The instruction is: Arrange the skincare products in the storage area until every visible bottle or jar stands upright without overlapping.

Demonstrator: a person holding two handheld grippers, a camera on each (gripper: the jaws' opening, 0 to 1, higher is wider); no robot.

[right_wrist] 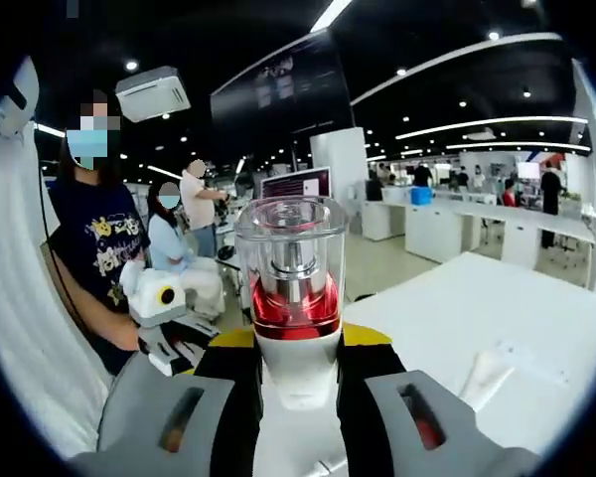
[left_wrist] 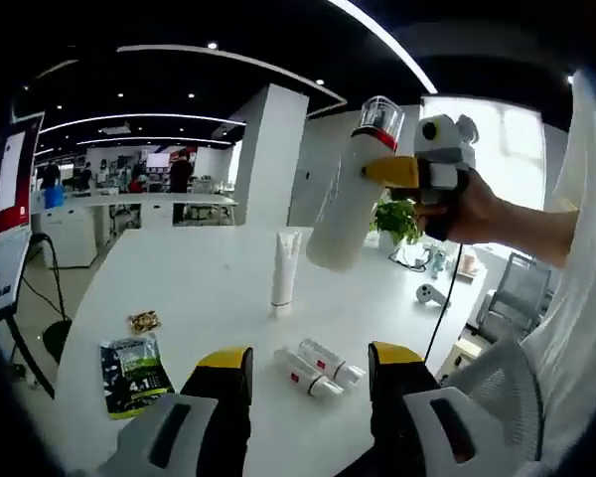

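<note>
1. Spanning your workspace, the white table (left_wrist: 199, 288) carries an upright tube (left_wrist: 285, 270) at centre.
2. Your right gripper (right_wrist: 296, 370) clamps the white pump bottle (left_wrist: 350, 204), raised above the table's far right.
3. Your left gripper (left_wrist: 310, 373) hangs wide apart, holding nothing.
4. Two small bottles (left_wrist: 318, 368) lie flat near it.

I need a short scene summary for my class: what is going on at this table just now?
A person is sorting skincare products on a white table. The right gripper is shut on a tall white pump bottle with a red collar, held in the air above the table. The left gripper hovers open over two small bottles lying on their sides. A white tube stands upright behind them, and a green packet lies flat nearby.
</note>
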